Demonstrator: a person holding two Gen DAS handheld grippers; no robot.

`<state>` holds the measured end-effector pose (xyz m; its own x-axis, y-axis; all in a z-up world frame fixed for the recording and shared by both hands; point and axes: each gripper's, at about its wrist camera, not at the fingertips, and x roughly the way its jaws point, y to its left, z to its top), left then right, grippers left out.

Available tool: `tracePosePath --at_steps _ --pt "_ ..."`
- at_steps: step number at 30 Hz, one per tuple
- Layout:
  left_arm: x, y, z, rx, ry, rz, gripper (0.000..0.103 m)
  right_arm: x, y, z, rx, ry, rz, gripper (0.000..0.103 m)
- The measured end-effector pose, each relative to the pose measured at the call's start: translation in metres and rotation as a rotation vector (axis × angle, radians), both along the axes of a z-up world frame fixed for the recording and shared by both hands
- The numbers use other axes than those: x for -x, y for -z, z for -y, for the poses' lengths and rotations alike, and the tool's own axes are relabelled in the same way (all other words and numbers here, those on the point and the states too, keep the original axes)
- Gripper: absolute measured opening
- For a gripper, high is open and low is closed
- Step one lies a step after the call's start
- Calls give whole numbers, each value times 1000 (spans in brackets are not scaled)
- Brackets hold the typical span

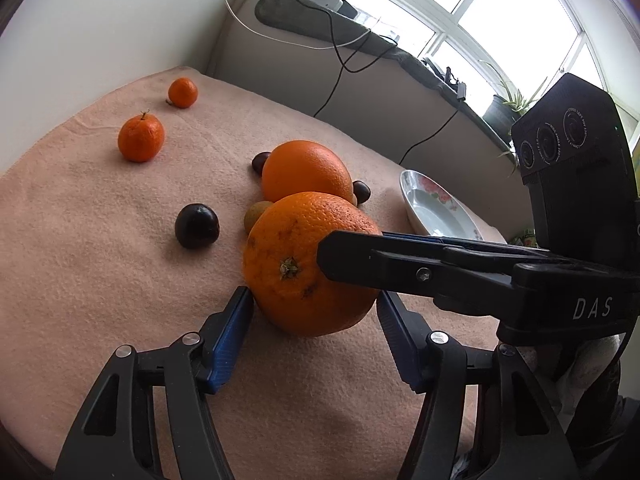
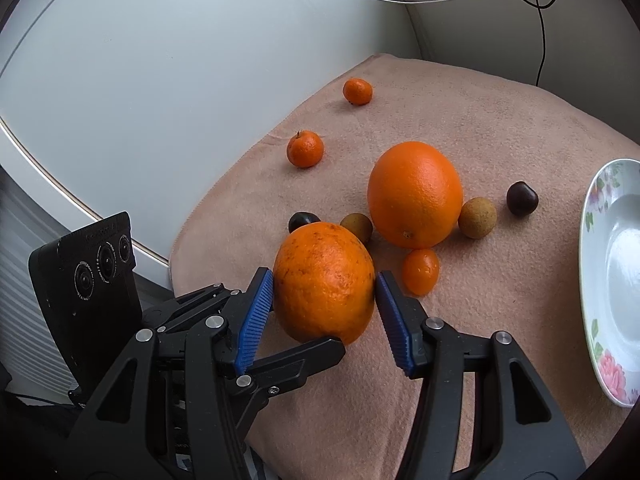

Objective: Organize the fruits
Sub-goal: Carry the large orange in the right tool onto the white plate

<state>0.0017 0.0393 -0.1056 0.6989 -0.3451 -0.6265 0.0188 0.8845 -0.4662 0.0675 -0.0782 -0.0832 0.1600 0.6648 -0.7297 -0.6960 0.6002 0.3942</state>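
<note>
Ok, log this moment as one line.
left gripper: shut on spotted orange | right gripper: shut on spotted orange | plate: empty

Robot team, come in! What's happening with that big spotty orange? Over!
Left hand-held gripper and right hand-held gripper both clamped on the speckled orange. Plate empty at right. Kumquat sits between orange and plate.

From my left wrist view I read "DAS" in pale letters on the right gripper (image 1: 352, 248) body. The small print ringing its camera lenses (image 1: 554, 142) is too fine to read.
</note>
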Motion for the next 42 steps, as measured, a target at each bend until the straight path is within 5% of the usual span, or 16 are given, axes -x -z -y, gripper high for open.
tracePosePath --at_steps 22,42 --pt "-35 -39 73 -43 159 88 63 -7 -34 99 -74 197 68 56" --pt "-73 -40 134 -95 266 62 63 -37 -17 169 -139 331 -29 56"
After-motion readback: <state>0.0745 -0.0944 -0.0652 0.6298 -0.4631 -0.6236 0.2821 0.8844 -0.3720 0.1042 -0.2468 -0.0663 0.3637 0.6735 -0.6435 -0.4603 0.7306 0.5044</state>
